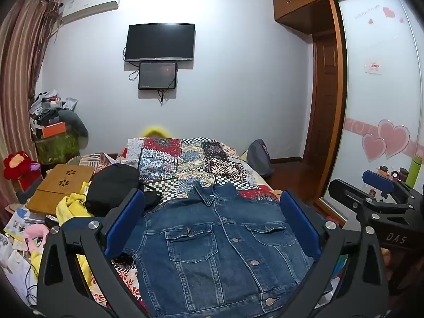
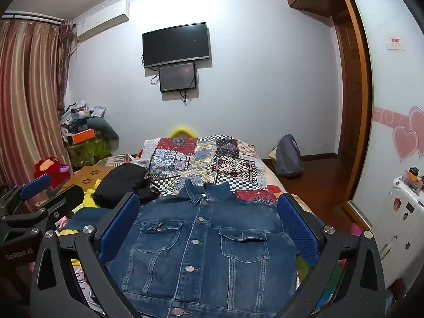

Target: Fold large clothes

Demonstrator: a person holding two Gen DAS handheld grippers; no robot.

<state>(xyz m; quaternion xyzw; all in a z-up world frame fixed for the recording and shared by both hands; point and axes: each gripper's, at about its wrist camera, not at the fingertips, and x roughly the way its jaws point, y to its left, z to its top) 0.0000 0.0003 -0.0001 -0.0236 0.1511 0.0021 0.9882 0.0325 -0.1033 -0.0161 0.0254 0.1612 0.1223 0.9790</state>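
Clearly both grippers, left (image 1: 212, 220) and right (image 2: 209, 222), hung wide, holding nothing. The jacket (image 1: 220, 246) lay flat (buttoned). Best pinch matching edges evenly.

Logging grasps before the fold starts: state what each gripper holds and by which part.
Nothing is held. The left gripper and right gripper are both open, above the denim jacket lying face up on the bed.
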